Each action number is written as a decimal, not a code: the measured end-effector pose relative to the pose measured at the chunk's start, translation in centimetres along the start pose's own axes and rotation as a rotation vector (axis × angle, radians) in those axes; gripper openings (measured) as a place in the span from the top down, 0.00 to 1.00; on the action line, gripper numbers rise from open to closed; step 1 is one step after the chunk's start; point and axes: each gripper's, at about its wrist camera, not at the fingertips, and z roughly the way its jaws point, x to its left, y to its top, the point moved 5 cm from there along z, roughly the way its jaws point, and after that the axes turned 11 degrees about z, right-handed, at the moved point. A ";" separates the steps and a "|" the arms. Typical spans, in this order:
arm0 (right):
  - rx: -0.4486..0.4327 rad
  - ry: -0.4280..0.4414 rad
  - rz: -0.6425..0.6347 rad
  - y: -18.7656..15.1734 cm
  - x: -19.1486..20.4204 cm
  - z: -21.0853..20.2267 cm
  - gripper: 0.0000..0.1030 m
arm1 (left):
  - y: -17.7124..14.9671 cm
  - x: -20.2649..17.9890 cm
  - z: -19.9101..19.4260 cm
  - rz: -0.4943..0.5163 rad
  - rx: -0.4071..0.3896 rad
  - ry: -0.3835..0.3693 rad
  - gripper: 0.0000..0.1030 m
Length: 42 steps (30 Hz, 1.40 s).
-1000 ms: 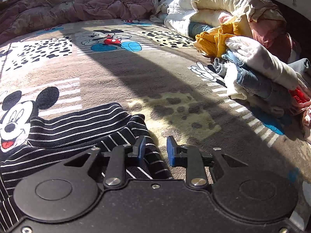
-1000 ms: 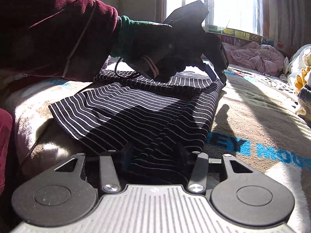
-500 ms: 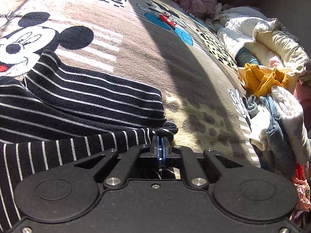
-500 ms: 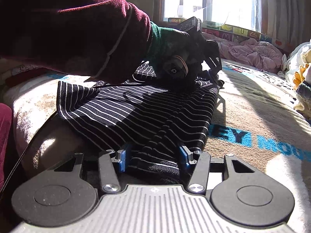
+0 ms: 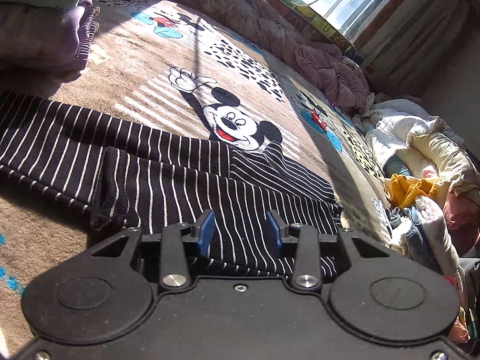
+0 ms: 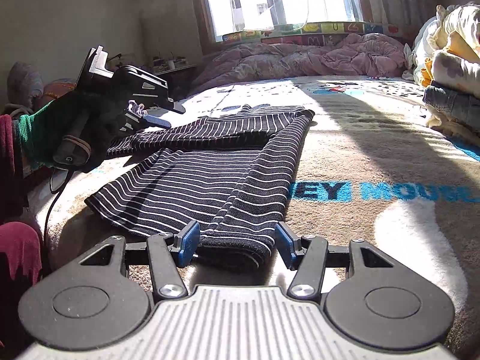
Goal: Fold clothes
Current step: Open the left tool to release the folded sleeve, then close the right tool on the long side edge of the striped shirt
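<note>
Fingers of left gripper: blue-padded, spread apart, gripping nothing, poised over the striped garment. Fingers of right gripper: likewise spread, straddling the garment's near folded end (contact cannot be told). Striped garment: black with white stripes, lying partly folded on the cartoon-print blanket. Clothes pile: at the blanket's right edge. Pink quilt: bunched under the window.

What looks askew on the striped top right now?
The striped top is only roughly folded: one sleeve lies slantwise across it toward the left gripper, and the cuff is bunched. Both grippers are open, the right gripper straddling the hem. No damage shows.
</note>
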 end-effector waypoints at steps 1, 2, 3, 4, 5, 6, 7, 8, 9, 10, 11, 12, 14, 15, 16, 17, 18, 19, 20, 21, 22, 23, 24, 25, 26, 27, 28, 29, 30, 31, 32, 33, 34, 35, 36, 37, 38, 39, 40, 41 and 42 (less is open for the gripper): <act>-0.004 -0.007 0.037 0.2 -0.7 -0.1 0.46 | -0.2 1.4 -0.6 -0.035 -0.007 0.016 0.65; -0.009 -0.013 0.077 0.3 -1.4 0.0 0.46 | -0.3 2.4 -0.9 -0.062 -0.013 0.023 0.65; -0.012 -0.015 0.110 0.5 -2.0 0.1 0.46 | -0.4 3.3 -1.3 -0.089 -0.015 0.018 0.65; -0.012 -0.013 0.132 0.5 -2.5 0.2 0.46 | -0.5 3.9 -1.5 -0.113 -0.018 0.005 0.65; -0.009 -0.011 0.155 0.5 -2.9 0.4 0.46 | -0.5 4.3 -1.5 -0.125 -0.020 -0.004 0.65; 0.000 -0.007 0.179 0.4 -3.3 0.6 0.46 | -0.3 4.5 -1.5 -0.127 -0.025 -0.002 0.65; 0.008 -0.006 0.193 0.2 -3.5 0.9 0.46 | -0.1 4.7 -1.4 -0.126 -0.033 0.006 0.65; 0.011 -0.007 0.196 0.1 -3.6 1.1 0.46 | 0.2 5.0 -1.4 -0.130 -0.044 0.014 0.65; 0.014 -0.009 0.194 0.1 -3.6 1.3 0.46 | 0.5 5.4 -1.4 -0.136 -0.056 0.023 0.65; 0.017 -0.009 0.186 0.0 -3.5 1.5 0.46 | 0.8 5.9 -1.3 -0.144 -0.070 0.036 0.65; 0.021 -0.010 0.178 0.0 -3.4 1.8 0.46 | 1.2 6.4 -1.1 -0.147 -0.078 0.046 0.65; 0.025 -0.013 0.170 -0.1 -3.3 2.0 0.46 | 1.6 6.8 -0.9 -0.149 -0.082 0.054 0.65; 0.028 -0.013 0.159 -0.3 -3.2 2.0 0.44 | 2.3 7.8 0.3 -0.159 -0.047 0.062 0.63; 0.029 -0.012 0.156 -0.3 -3.1 2.0 0.43 | 2.6 8.2 0.9 -0.156 -0.029 0.063 0.60; 0.029 -0.009 0.157 -0.4 -3.1 2.1 0.43 | 2.9 8.5 1.6 -0.149 -0.011 0.062 0.58; 0.028 -0.008 0.160 -0.4 -3.2 2.1 0.42 | 3.1 8.8 2.2 -0.143 0.006 0.062 0.58; 0.028 -0.007 0.162 -0.3 -3.2 2.1 0.41 | 3.3 9.0 2.7 -0.139 0.017 0.056 0.58; 0.028 -0.006 0.165 -0.3 -3.2 2.2 0.41 | 3.5 9.1 3.1 -0.136 0.025 0.049 0.58; 0.027 -0.005 0.167 -0.3 -3.2 2.2 0.41 | 3.6 9.2 3.3 -0.127 0.027 0.049 0.60; 0.026 -0.005 0.168 -0.3 -3.2 2.2 0.41 | 3.7 9.2 3.4 -0.122 0.027 0.050 0.63; 0.025 -0.006 0.169 -0.3 -3.2 2.3 0.41 | 3.8 9.3 3.5 -0.120 0.028 0.056 0.68; 0.024 -0.006 0.171 -0.3 -3.2 2.3 0.41 | 3.8 9.3 3.5 -0.115 0.031 0.058 0.78; 0.023 -0.006 0.171 -0.3 -3.2 2.3 0.41 | 3.8 9.1 3.3 -0.111 0.030 0.046 0.84; 0.022 -0.005 0.173 -0.3 -3.2 2.3 0.41 | 3.8 8.8 3.1 -0.108 0.027 0.031 0.90; 0.022 -0.004 0.176 -0.3 -3.3 2.2 0.41 | 3.8 8.4 2.7 -0.094 0.019 0.021 0.93; 0.021 -0.001 0.181 -0.2 -3.3 2.2 0.41 | 3.9 8.0 2.3 -0.077 0.009 0.014 0.94; 0.021 0.004 0.191 -0.2 -3.4 2.1 0.41 | 4.0 7.2 1.6 -0.052 -0.007 0.006 0.96; 0.021 0.010 0.207 -0.2 -3.7 2.0 0.41 | 4.2 6.4 1.0 -0.026 -0.022 -0.001 0.96; 0.020 0.016 0.224 -0.1 -3.9 1.9 0.41 | 4.4 5.6 0.4 0.002 -0.033 -0.007 0.96; 0.020 0.022 0.241 -0.1 -4.0 1.9 0.41 | 4.6 4.6 -0.2 0.036 -0.045 -0.008 0.96; 0.020 0.028 0.259 -0.1 -4.2 1.8 0.41 | 4.8 3.5 -0.8 0.071 -0.057 -0.010 0.96; 0.019 0.035 0.277 0.0 -4.4 1.7 0.41 | 4.9 2.5 -1.4 0.104 -0.069 -0.013 0.96; 0.018 0.041 0.295 0.0 -4.5 1.6 0.41 | 4.8 1.1 -2.1 0.143 -0.083 -0.030 0.96; 0.017 0.047 0.313 0.0 -4.7 1.5 0.41 | 4.7 -0.5 -2.9 0.186 -0.097 -0.053 0.96; 0.016 0.054 0.331 0.1 -4.9 1.4 0.41 | 4.5 -2.0 -3.7 0.235 -0.110 -0.072 0.96; 0.014 0.060 0.348 0.1 -5.0 1.3 0.41 | 4.1 -3.5 -4.3 0.288 -0.118 -0.087 0.96; 0.012 0.067 0.365 0.2 -5.2 1.2 0.41 | 3.7 -5.1 -4.9 0.342 -0.124 -0.101 0.96; 0.010 0.075 0.386 0.2 -5.4 1.2 0.41 | 3.1 -6.9 -5.6 0.405 -0.131 -0.124 0.96; 0.008 0.086 0.410 0.3 -5.6 1.1 0.41 | 2.3 -8.5 -6.1 0.460 -0.136 -0.144 0.96; 0.006 0.096 0.433 0.3 -5.8 1.0 0.41 | 1.5 -10.0 -6.6 0.511 -0.140 -0.161 0.96; 0.005 0.106 0.455 0.4 -6.1 0.9 0.41 | 0.7 -11.1 -6.9 0.549 -0.140 -0.173 0.96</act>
